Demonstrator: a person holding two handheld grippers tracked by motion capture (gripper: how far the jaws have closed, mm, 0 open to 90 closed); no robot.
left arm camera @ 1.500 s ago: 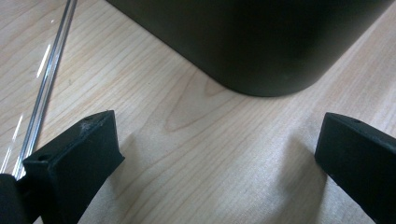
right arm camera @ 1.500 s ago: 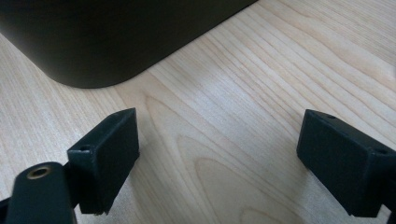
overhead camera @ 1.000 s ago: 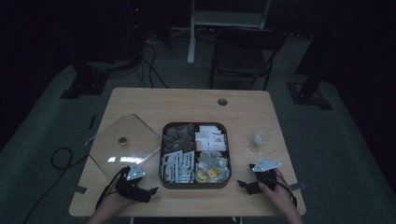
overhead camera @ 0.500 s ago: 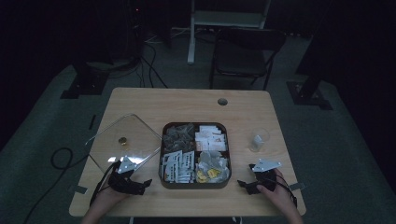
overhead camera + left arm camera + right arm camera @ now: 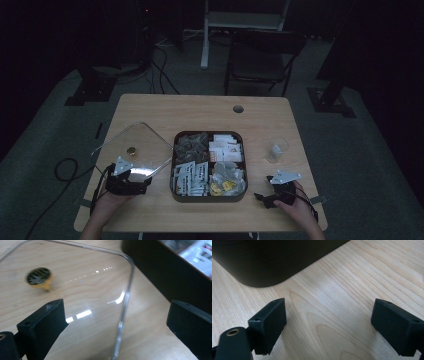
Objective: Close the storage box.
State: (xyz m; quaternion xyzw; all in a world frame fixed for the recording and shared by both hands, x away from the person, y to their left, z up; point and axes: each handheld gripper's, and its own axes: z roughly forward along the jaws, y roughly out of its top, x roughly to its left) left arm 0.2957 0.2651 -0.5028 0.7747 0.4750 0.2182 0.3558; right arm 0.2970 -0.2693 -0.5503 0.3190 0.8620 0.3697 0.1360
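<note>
Here, my left gripper (image 5: pixel 117 322) is spread wide over the near edge of the clear square plastic lid (image 5: pixel 82 287), lying flat left of the dark compartmented tray (image 5: pixel 208 195). My right gripper (image 5: pixel 328 325) gapes wide over bare wooden table (image 5: pixel 352 277), beside the tray's corner.

— What's under the left gripper (image 5: pixel 117 322) there?

— A clear lid (image 5: pixel 82 290) lying flat on the table (image 5: pixel 150 325). Its rounded edge runs right between the two black fingers (image 5: pixel 47 322), which stand wide apart.

— And that yellow bit?

— A small round knob (image 5: pixel 40 277) on the lid, blurred. At the upper right there's a dark tray (image 5: pixel 160 267) with packets (image 5: pixel 200 255) inside.
</note>
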